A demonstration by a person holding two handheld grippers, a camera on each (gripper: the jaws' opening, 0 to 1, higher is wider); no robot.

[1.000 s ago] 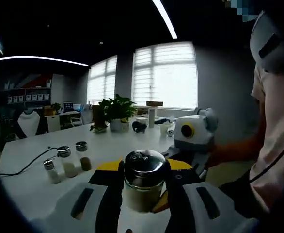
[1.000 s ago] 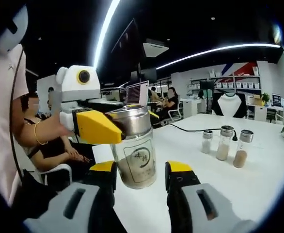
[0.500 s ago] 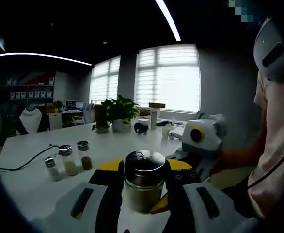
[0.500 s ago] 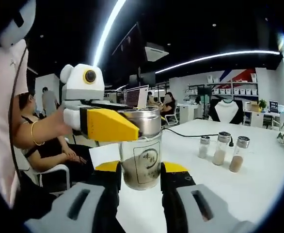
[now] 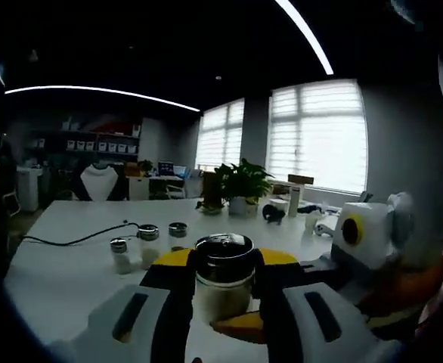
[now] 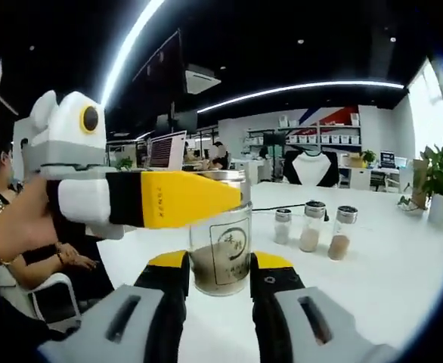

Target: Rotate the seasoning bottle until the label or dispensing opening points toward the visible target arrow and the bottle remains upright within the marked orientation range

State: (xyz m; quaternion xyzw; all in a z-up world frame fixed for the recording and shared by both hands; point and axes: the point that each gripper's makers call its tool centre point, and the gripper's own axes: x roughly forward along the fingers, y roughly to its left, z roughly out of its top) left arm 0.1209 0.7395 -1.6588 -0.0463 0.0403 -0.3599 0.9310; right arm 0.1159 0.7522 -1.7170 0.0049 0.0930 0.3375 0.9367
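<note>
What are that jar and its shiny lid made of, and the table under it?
The seasoning bottle looks like clear glass or hard plastic: the brownish powder shows through its wall. Its lid looks like polished metal, with bright reflections. The table seems a smooth white laminate with a soft sheen, though I can't be sure.

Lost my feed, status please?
Both grippers shut on seasoning bottle, upright above the table. Label faces right gripper view. Three small shakers stand apart.

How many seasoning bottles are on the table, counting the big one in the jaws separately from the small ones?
Large seasoning bottle: 1
Small shakers: 3
Total: 4
</note>
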